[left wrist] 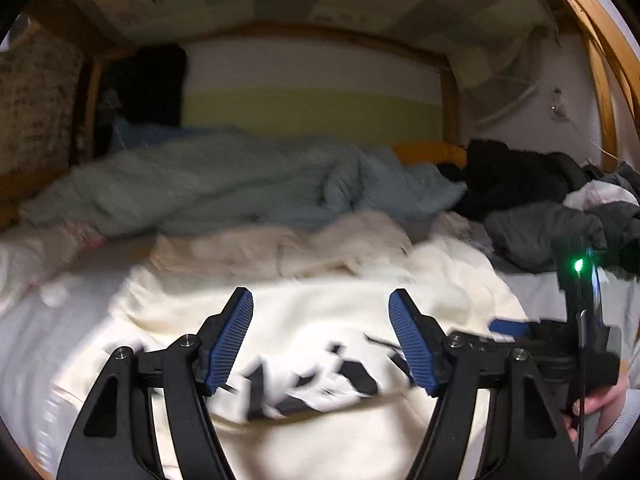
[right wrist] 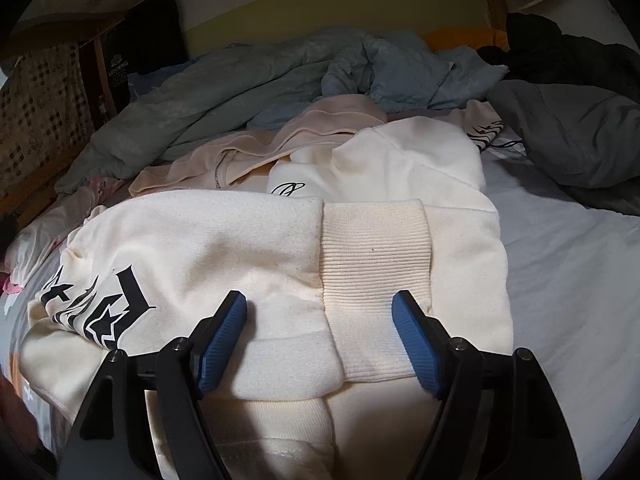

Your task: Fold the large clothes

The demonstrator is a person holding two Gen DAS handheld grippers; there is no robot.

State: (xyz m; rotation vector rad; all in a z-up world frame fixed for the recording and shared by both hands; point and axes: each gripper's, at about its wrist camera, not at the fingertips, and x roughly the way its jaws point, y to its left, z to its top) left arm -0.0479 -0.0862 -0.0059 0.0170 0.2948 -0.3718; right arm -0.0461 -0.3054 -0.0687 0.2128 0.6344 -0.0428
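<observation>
**Cream sweatshirt part-folded on bed; both tools empty**

Cream sweatshirt [right wrist: 224,248] lies on the bed sheet [right wrist: 568,264], printed side partly turned over. One sleeve is laid across the body, its ribbed cuff [right wrist: 376,256] flat on top. Judged: first sleeve fold done; the other side, the hood end and the final halving are left.

Left tool [left wrist: 320,336]: jaws wide apart, nothing between the pads, hovering over the black lettering [left wrist: 320,380]. Right tool [right wrist: 320,340]: jaws wide apart, straddling the cuff without pinching it.

Edges and room: bare sheet on the right gives clear space. Pink garment [right wrist: 280,140] touches the sweatshirt's far edge; the blue-grey duvet [right wrist: 208,96] and dark clothes pile [right wrist: 572,136] crowd the far side. Wooden bed frame [left wrist: 600,92] bounds the right.
</observation>
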